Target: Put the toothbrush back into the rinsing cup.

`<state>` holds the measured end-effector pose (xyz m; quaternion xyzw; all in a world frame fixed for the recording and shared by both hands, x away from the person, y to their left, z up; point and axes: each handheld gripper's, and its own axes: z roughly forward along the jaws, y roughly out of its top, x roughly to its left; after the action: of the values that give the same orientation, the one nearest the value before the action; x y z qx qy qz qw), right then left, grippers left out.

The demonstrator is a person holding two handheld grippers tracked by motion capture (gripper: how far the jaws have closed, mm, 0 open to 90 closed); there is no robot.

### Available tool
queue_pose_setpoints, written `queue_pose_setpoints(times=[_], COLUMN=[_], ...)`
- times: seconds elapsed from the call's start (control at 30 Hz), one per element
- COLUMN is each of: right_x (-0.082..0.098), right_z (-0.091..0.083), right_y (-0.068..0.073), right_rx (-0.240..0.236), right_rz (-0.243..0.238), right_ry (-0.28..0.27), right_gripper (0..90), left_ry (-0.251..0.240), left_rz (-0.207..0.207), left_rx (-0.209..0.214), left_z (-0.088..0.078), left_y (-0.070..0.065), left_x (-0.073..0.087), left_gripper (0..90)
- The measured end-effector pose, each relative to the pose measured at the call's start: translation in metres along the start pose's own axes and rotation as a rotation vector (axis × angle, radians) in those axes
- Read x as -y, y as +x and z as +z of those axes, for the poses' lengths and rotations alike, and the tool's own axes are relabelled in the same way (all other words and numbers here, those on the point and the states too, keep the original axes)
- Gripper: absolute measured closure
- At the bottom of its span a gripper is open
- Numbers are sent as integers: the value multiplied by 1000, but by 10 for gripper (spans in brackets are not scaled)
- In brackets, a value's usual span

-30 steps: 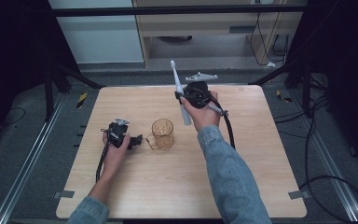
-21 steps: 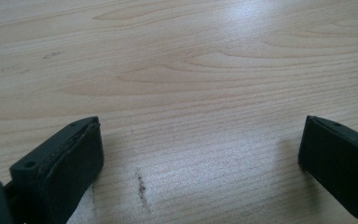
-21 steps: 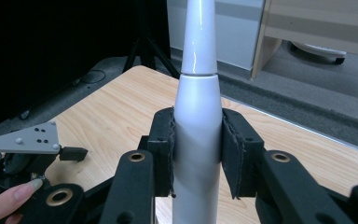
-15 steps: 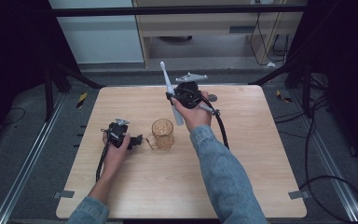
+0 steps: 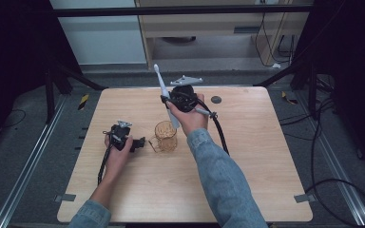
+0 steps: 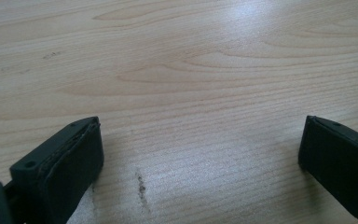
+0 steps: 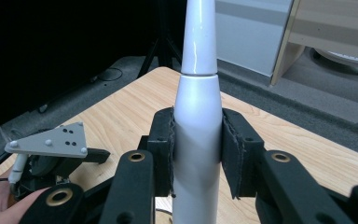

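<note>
The right gripper (image 5: 167, 101) is squeezing a toothbrush (image 5: 164, 92) upright to drop it into the cup (image 5: 165, 136), while the left gripper (image 5: 140, 142) is waiting wide open on the bench (image 5: 247, 156).

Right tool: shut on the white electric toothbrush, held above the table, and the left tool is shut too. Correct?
Not quite. The right tool is shut on the white electric toothbrush, above the table. But the left tool is open: the left gripper view shows its jaws wide apart over bare wood.
</note>
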<state>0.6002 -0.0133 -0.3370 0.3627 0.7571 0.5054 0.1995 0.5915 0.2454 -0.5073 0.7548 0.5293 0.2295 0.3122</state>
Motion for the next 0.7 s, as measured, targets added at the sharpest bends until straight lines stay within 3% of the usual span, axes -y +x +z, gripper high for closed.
queue_pose_setpoints(times=[0.33,0.7], right_x=[1,8], right_z=[4,15], right_y=[7,17], right_rx=[-21,-46], right_rz=[-6,-15], right_ry=[-17,3], right_gripper=[669,669], left_ry=[0,0], left_rz=[1,0], left_rx=[0,0], left_z=[0,0], left_y=[0,0], left_x=[0,0], left_gripper=[0,0])
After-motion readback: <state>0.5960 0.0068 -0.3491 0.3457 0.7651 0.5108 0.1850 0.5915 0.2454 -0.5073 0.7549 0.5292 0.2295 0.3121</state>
